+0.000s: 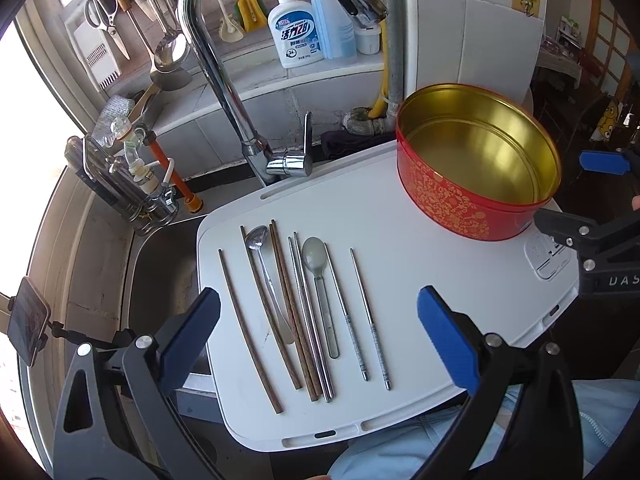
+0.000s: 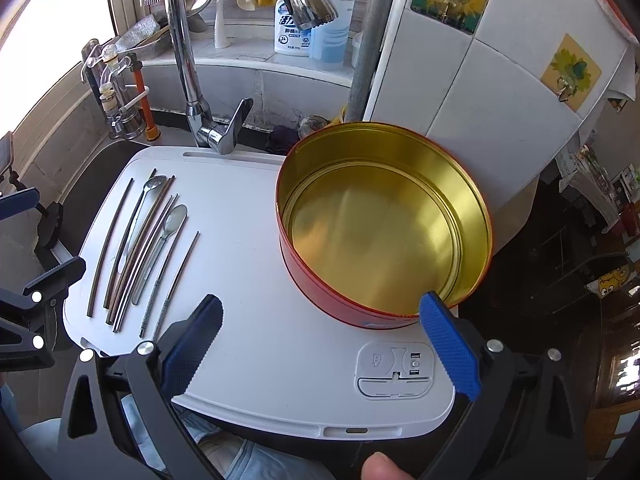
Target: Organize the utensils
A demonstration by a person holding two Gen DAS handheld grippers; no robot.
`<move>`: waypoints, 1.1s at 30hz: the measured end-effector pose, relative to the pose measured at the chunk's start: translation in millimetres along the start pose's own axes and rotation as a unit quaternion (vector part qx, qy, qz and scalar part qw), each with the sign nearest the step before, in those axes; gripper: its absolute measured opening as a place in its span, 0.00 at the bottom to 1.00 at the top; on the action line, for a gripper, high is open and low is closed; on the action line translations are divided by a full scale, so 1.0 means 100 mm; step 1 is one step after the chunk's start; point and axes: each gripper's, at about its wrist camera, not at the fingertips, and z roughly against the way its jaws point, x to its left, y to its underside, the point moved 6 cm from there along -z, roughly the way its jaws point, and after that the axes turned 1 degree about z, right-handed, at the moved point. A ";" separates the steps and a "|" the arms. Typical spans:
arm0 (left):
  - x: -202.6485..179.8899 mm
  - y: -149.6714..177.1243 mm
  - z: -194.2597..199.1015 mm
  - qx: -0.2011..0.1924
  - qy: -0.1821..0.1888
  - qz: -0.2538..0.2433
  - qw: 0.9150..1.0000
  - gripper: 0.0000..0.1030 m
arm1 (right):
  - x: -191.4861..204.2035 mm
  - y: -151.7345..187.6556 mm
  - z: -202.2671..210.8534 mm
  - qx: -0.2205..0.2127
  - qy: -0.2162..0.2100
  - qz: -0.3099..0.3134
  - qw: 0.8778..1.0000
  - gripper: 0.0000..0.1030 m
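Note:
Several utensils lie side by side on a white board [image 1: 440, 280]: wooden chopsticks [image 1: 248, 332], a metal spoon [image 1: 268, 280], a pale spoon [image 1: 320, 292] and metal chopsticks [image 1: 370, 316]. A red round tin [image 1: 460, 200] with an empty gold inside stands at the board's far right. My left gripper [image 1: 320, 344] is open and empty above the utensils' near ends. My right gripper [image 2: 320, 348] is open and empty over the board [image 2: 280, 340], next to the tin [image 2: 384, 220]. The utensils [image 2: 148, 248] lie to its left.
A sink [image 1: 160, 280] lies left of the board, with a chrome tap [image 1: 224, 80] behind it. Soap bottles [image 1: 294, 28] stand on the back ledge. Hanging tools [image 1: 160, 28] are at the far left wall. A white tiled wall [image 2: 480, 100] rises behind the tin.

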 end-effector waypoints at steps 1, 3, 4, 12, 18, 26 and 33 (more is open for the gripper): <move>0.02 0.02 0.01 -0.002 0.001 0.001 1.000 0.94 | 0.00 -0.01 -0.01 0.001 -0.001 0.001 1.000 0.96; 0.02 0.03 0.01 -0.002 -0.001 0.003 1.000 0.94 | 0.00 -0.01 -0.02 0.001 -0.001 0.002 1.000 0.96; 0.01 0.02 0.01 -0.002 -0.001 0.004 1.000 0.94 | 0.01 0.00 -0.02 0.001 -0.002 0.002 1.000 0.96; 0.03 0.03 0.01 -0.004 0.000 0.004 1.000 0.94 | 0.01 0.01 -0.05 0.002 -0.004 0.002 1.000 0.96; 0.02 0.02 0.00 -0.004 0.000 0.001 1.000 0.94 | -0.01 0.00 -0.06 0.003 -0.005 -0.001 1.000 0.96; 0.01 0.02 0.00 -0.004 0.002 -0.002 1.000 0.94 | -0.05 0.01 -0.07 0.003 -0.007 -0.010 1.000 0.96; 0.00 0.01 0.00 -0.004 0.005 -0.001 1.000 0.94 | -0.06 0.02 -0.05 0.001 -0.020 -0.019 1.000 0.96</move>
